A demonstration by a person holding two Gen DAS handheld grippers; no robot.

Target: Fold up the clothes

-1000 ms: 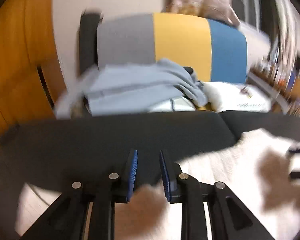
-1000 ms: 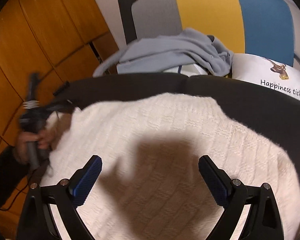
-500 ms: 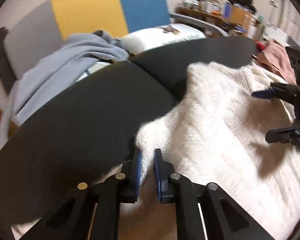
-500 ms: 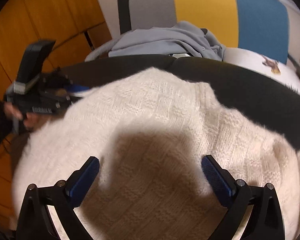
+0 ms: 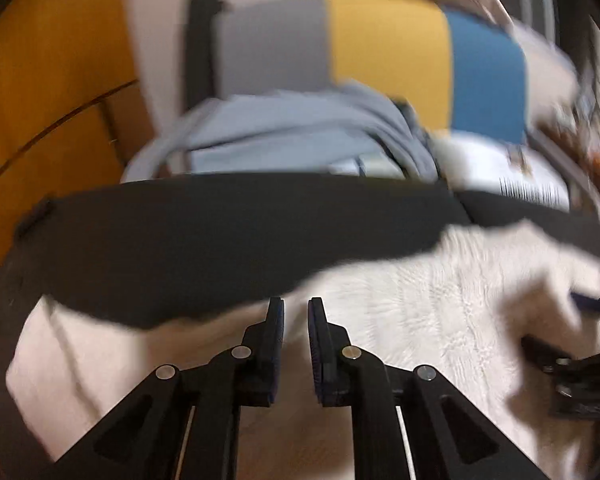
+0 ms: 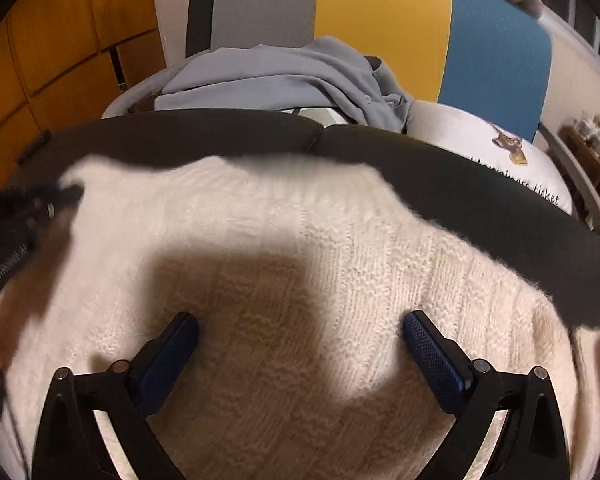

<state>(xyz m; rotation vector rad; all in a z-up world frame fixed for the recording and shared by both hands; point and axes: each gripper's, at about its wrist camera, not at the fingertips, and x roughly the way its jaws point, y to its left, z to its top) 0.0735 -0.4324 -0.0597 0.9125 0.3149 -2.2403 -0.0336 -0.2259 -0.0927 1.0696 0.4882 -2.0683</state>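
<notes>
A cream knitted sweater [image 6: 280, 216] lies spread on a black table [image 6: 480, 200]. My right gripper [image 6: 300, 320] hovers just over the sweater's middle, jaws wide open with nothing between the pads. My left gripper [image 5: 294, 304] is at the sweater's [image 5: 420, 300] far-left edge, where the knit meets the black table [image 5: 220, 240]. Its jaws are opening and stand a narrow gap apart. Cream knit shows in the gap, but the pads do not press on it. In the right wrist view the left gripper [image 6: 28, 208] is blurred at the left edge. In the left wrist view the right gripper [image 5: 564, 322] is blurred at the far right.
Behind the table stands a chair with a grey, yellow and blue back [image 6: 380, 20]. A grey-blue garment [image 6: 268, 80] and a white printed cushion [image 6: 480, 140] lie on its seat. Orange wooden cabinets [image 6: 60, 40] fill the left. Cluttered shelves [image 6: 596, 136] are at the far right.
The left gripper's jaws narrowed at the sweater's edge, then parted a little, and its view swung back toward the chair. The right gripper sank closer to the sweater, still open.
</notes>
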